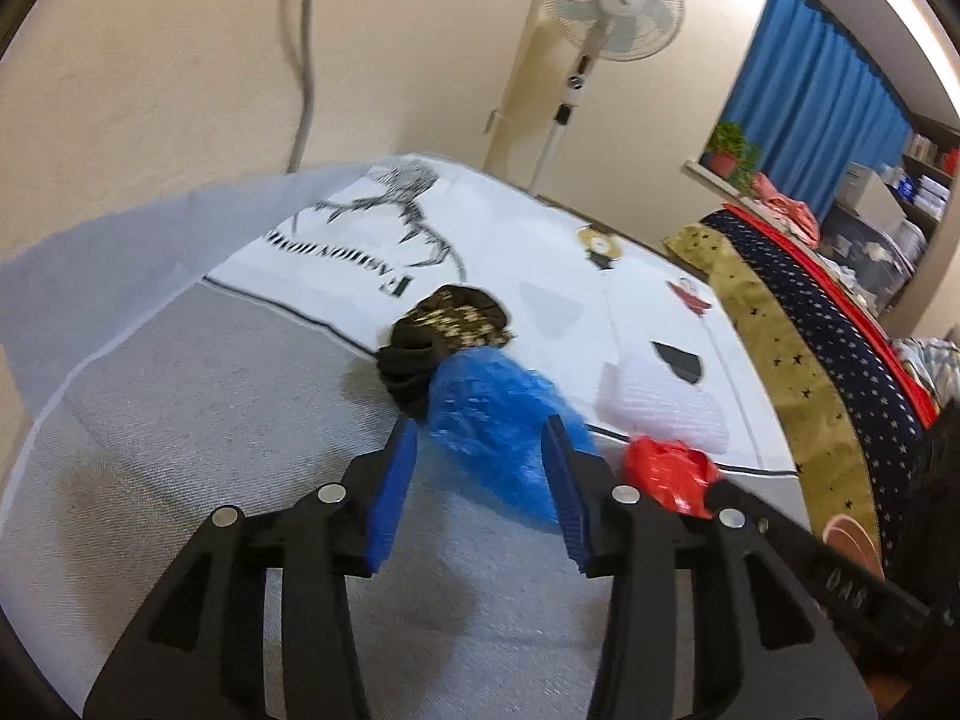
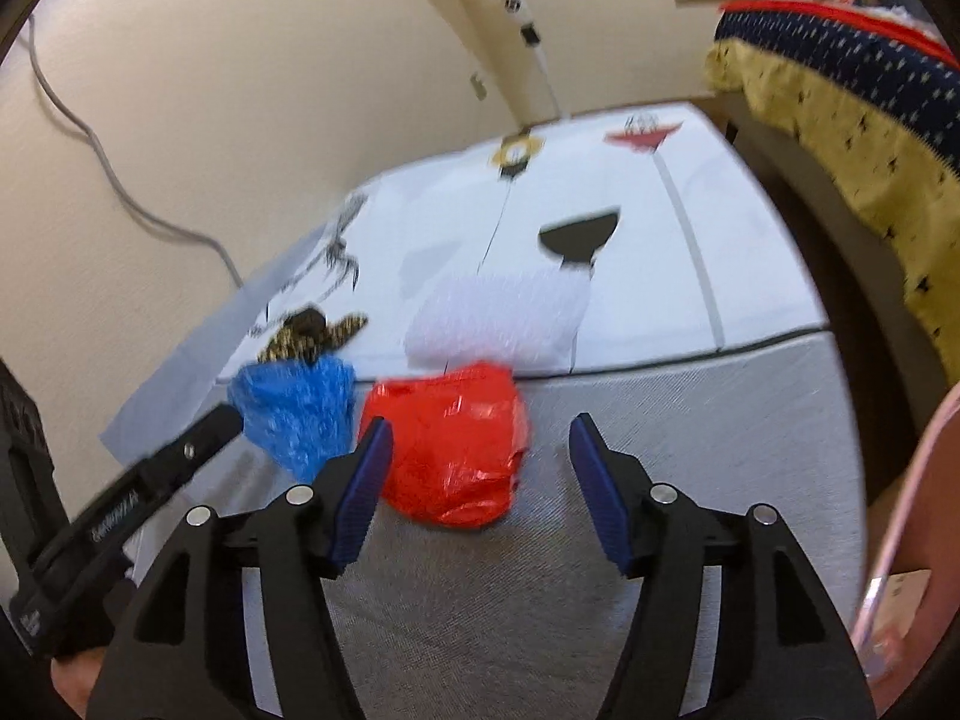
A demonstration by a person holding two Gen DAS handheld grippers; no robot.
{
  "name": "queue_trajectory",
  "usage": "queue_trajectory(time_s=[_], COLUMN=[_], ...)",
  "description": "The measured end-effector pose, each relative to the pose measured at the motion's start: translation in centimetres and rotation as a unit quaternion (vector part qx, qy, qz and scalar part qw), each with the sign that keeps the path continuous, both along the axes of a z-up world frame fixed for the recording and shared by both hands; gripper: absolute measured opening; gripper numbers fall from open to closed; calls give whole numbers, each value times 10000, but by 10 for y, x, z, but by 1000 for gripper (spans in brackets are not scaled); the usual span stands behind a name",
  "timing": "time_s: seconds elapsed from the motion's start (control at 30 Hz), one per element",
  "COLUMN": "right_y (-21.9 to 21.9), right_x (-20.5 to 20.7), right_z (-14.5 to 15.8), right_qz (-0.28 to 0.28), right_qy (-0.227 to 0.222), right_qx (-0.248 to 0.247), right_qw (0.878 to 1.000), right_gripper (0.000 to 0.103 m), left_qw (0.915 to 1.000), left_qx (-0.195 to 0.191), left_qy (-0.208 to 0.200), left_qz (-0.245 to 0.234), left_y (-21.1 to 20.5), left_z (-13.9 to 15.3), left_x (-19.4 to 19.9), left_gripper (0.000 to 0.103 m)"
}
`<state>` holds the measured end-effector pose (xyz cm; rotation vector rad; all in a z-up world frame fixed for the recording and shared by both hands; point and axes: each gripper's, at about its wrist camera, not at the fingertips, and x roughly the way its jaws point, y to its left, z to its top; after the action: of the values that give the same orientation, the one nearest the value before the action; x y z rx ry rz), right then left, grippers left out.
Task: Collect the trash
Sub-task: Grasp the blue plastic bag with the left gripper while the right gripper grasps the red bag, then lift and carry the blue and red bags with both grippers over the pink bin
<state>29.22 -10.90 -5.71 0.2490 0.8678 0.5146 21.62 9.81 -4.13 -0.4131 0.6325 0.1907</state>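
Observation:
A crumpled blue plastic bag [image 1: 486,396] lies on the grey cloth surface [image 1: 180,420]. My left gripper [image 1: 480,423] stands open around it, and its left pad is clear of the plastic. Just to the right lies a crumpled red plastic bag [image 2: 456,438], with my right gripper [image 2: 480,420] open around it and the right pad well apart from it. Both bags rest on the surface. Behind the blue bag [image 2: 297,408] sits a dark patterned bundle [image 1: 450,324]. A white bubble-wrap sheet [image 2: 498,318] lies behind the red bag [image 1: 666,468].
A white printed sheet [image 1: 510,228] covers the far part of the surface. A standing fan [image 1: 612,0] and a wall cable [image 1: 306,60] are behind it. A bed with star-patterned blankets [image 1: 810,360] runs along the right. A pink sleeve [image 2: 912,510] shows at the right edge.

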Motion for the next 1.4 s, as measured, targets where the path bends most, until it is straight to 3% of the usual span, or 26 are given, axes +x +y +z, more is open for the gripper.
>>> queue_trajectory(time_s=[0.17,0.3,0.37,0.43,0.53,0.7,0.8,1.27,1.4], right_y=[8,12,13,12,9,-1,-5,-37,-49], right_x=[-1,-6,-8,-12,-17,-25,-33,-92,-112], right_z=[-2,0,2,6,12,28,38,88,106], right_qz=[222,337,352,365,335,207,156,-9,-102], right_qy=[59,-49,-153,-247,-371,-571,-673,-1174,-1400], right_qx=[-64,-169,-200,-249,-282,-246,-294,-428,-585], right_qw=[9997,9993,9991,9987,9984,9978,9972,9922,9884], right_gripper=[61,51,38,34,29,14,11,8,8], left_qw=[9992,9989,9989,9989,9992,9997,9995,9951,9942], left_qx=[-396,-440,-451,-432,-366,-54,69,698,725], left_qy=[101,121,102,116,86,-29,-111,-287,-348], left_qz=[13,-82,-103,-128,-168,-241,-302,-640,-710], left_y=[8,4,4,3,0,-13,-21,-59,-67], left_z=[-11,-13,-13,-13,-9,8,20,65,74], left_x=[7,13,13,13,11,1,-8,-65,-82], left_gripper=[43,43,33,12,2,1,1,1,1])
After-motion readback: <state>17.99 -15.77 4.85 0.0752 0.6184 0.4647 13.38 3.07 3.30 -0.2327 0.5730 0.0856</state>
